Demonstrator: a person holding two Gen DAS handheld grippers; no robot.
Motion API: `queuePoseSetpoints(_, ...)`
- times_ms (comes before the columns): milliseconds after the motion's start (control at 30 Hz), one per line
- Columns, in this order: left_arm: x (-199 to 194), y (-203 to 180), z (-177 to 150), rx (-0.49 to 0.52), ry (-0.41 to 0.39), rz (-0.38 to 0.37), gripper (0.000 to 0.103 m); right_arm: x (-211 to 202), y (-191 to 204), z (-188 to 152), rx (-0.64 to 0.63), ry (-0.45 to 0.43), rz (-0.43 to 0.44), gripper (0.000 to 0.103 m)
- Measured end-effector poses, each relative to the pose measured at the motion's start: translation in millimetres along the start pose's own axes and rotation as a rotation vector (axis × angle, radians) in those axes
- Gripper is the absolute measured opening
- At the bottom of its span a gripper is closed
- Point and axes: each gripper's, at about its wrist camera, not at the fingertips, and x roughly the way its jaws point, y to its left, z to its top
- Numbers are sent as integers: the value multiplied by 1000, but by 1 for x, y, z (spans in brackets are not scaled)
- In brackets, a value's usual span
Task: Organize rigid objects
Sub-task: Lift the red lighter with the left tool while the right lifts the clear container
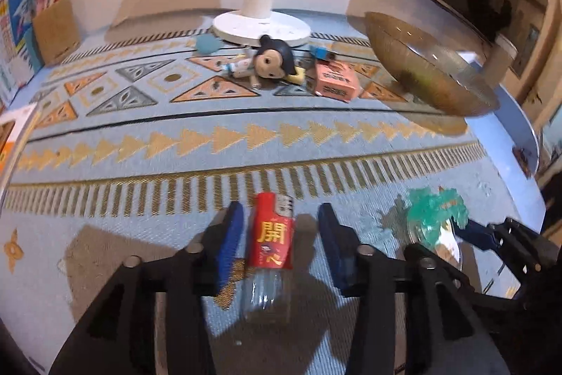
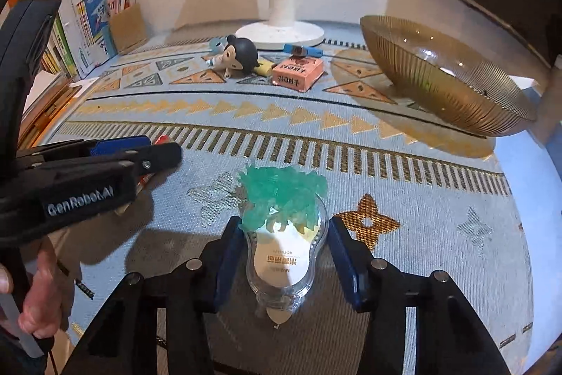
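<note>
A red-labelled clear bottle (image 1: 270, 245) lies on the patterned cloth between the blue pads of my left gripper (image 1: 281, 245), which is open around it with gaps on both sides. A clear blister pack with green pieces (image 2: 282, 227) lies between the pads of my right gripper (image 2: 284, 252), open, not touching it. The pack also shows in the left wrist view (image 1: 435, 217). The left gripper also shows at the left of the right wrist view (image 2: 116, 153). An amber glass bowl (image 2: 442, 76) stands at the back right.
At the back lie a doll figure (image 2: 239, 55), a pink box (image 2: 298, 72), a blue clip (image 2: 302, 51) and a yellow item. A white lamp base (image 2: 279, 32) stands behind them. Books and a cardboard holder (image 2: 128, 27) stand at the back left. The table edge curves at the right.
</note>
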Motion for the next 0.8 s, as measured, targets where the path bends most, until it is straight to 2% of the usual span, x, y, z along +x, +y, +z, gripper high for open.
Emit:
queuePoseSetpoints(67, 1, -3, 1, 13, 7, -23, 59, -1, 0, -1, -2, -8, 8, 48)
queuePoseSetpoints(267, 4, -19, -2, 86, 12, 62, 61, -3, -4, -4, -2, -32, 35, 48)
queuePoseSetpoints(367, 6, -25, -2, 120, 26, 68, 73, -3, -6, -4, 3, -35, 44, 49)
queuePoseSetpoints(500, 6, -25, -3, 125, 28, 80, 73, -4, -9, -5, 33, -44, 53, 48)
queuePoseSetpoints(633, 5, -21, -3, 99, 34, 106, 76, -6, -19, -4, 96, -39, 101, 48)
queuePoseSetpoints(667, 5, -20, -4, 89, 35, 111, 74, -6, -22, -4, 111, -32, 103, 48)
queuePoseSetpoints(733, 1, -20, -6, 79, 23, 117, 60, -7, -26, -3, 139, -13, 110, 48)
queuePoseSetpoints(767, -1, -21, -6, 85, 15, 106, 43, -8, -29, -3, 157, -4, 127, 48)
queuePoseSetpoints(800, -2, -21, -6, 94, 11, 104, 32, -8, -35, -2, 201, 14, 170, 48)
